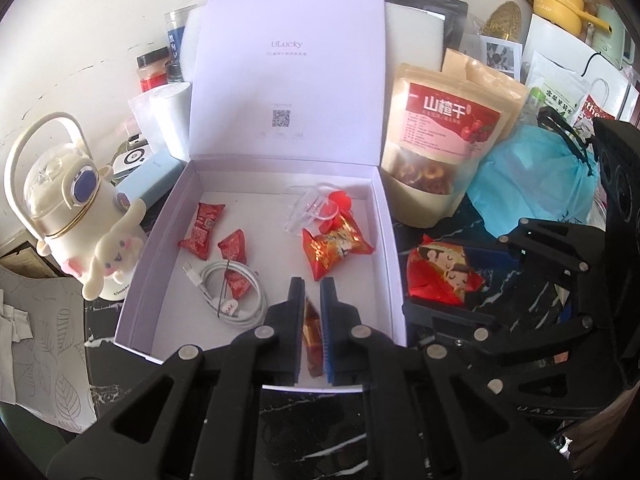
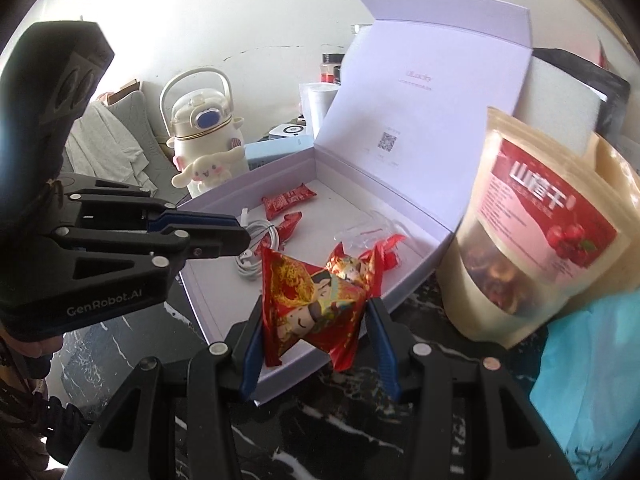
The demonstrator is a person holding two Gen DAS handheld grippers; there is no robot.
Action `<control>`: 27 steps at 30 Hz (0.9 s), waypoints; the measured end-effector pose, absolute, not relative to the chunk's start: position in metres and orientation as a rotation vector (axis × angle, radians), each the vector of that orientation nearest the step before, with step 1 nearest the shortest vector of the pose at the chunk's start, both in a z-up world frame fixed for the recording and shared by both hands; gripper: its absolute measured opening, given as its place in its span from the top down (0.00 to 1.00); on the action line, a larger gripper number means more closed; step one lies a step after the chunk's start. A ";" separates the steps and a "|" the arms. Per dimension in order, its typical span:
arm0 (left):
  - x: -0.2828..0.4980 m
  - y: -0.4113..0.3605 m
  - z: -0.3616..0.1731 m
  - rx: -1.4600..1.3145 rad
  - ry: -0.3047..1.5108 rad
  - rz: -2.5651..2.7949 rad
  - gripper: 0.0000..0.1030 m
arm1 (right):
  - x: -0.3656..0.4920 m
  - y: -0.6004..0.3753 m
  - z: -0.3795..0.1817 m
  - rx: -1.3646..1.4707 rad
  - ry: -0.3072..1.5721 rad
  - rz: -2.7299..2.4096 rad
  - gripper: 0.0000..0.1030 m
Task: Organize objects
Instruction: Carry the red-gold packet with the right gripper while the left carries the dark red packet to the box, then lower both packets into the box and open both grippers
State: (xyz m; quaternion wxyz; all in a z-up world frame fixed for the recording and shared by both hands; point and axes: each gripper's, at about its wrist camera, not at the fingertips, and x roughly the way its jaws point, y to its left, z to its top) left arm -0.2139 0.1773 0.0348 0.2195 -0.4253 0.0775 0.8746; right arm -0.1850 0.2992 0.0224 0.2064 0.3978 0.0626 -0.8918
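Left wrist view:
L gripper [image 1: 313,292]: sitting lower centre of frame, fingers narrow, pinching a thin amber-red wrapped sweet [image 1: 313,334] over the near edge of the box.
Box [image 1: 384,216]: lilac, lid standing open, filling centre frame; holding red candies [image 1: 202,230], white cable [image 1: 236,294], big red candy pack [image 1: 336,250].

Right wrist view:
R gripper [image 2: 315,312]: lower centre, gripping a red cartoon-print candy pack [image 2: 316,312] just over the box's near rim [image 2: 288,376].
L gripper [image 2: 240,236]: reaching in from left of frame.
Hawthorn pouch [image 2: 540,216]: standing at right of frame, beside the box.
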 end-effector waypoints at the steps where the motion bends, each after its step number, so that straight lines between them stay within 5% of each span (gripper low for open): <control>1: -0.217 0.176 0.034 -1.179 0.209 2.420 0.92 | -0.188 0.298 0.021 1.109 0.174 -2.481 0.54; 27: -0.247 0.151 0.004 -1.341 0.208 2.519 0.92 | -0.220 0.265 -0.009 1.235 0.195 -2.344 0.47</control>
